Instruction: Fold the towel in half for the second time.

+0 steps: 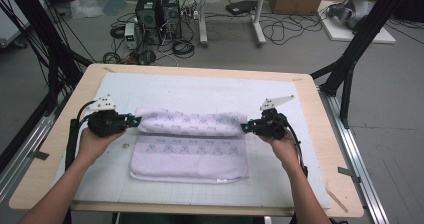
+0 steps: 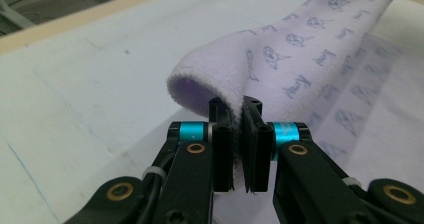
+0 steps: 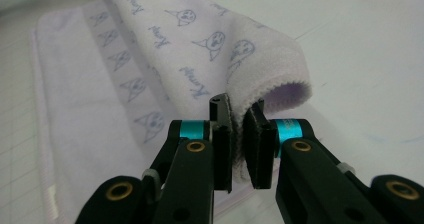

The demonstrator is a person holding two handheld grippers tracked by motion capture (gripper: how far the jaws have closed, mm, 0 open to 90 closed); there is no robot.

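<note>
One lilac towel point(image 1: 190, 154), its gripped corners hidden between pads, with left gripper point(image 1: 134, 121) and right gripper point(image 1: 245, 127) both clamped on it, two grippers total.

High view overhead; gripper views close, sharing towel point(image 1: 190, 146)

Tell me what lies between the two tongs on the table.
In the high view, the lavender towel spans the stretch between the left tongs and the right tongs; each grips one end of its folded-over far edge.
</note>
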